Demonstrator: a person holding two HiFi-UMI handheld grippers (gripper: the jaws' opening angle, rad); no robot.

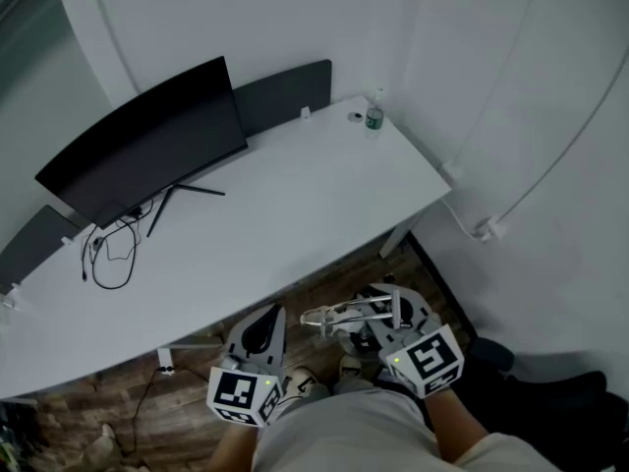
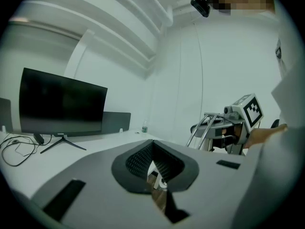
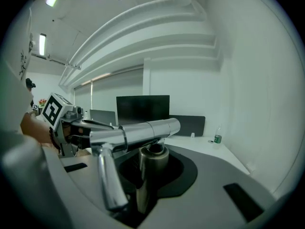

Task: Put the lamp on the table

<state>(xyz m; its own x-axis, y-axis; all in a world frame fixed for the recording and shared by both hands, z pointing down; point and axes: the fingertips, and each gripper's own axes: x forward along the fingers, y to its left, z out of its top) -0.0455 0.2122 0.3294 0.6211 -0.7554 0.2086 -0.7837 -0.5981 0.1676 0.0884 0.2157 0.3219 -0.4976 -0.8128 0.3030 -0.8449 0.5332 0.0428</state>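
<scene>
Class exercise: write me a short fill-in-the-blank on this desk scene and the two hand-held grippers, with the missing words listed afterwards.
1. The right gripper is shut on a shiny metal ___.
2. The left gripper holds ___.
3. The black monitor stands on the white ___.
4. The bottle at the table's far corner has a ___ label.

Missing words: lamp; nothing; table; green.

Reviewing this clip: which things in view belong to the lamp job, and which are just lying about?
Belongs to the job:
- lamp, clamped in the right gripper
- table

Just lying about:
- monitor
- cables
- bottle
</scene>
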